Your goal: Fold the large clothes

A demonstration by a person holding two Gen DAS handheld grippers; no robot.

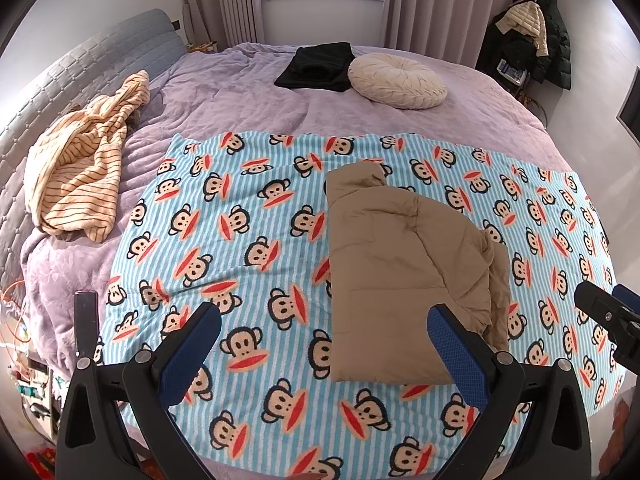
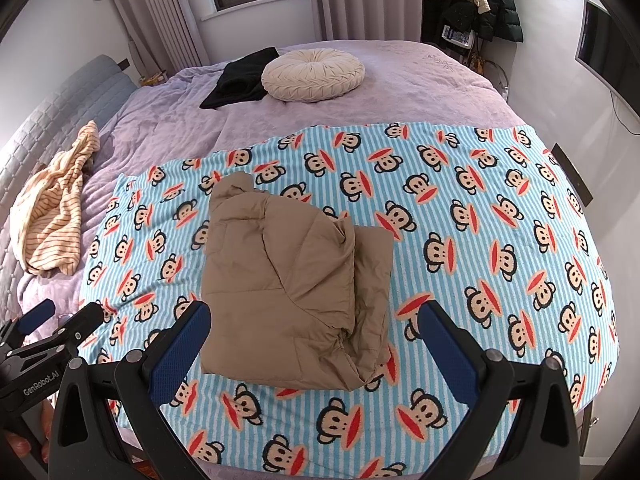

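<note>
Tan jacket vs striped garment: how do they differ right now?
The tan jacket is plain and folded into a compact stack; the striped garment is cream with dark stripes and lies crumpled. The jacket sits on the monkey-print blanket; the striped one lies left of it on the purple bedspread. Neither is held.

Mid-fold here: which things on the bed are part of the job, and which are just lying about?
In the job:
tan jacket, folded on the monkey blanket
left gripper and right gripper, both open and empty

Maybe next, cannot tell:
striped garment, crumpled

Lying about:
round cushion
black clothing, already folded
coats hanging in the corner
</note>
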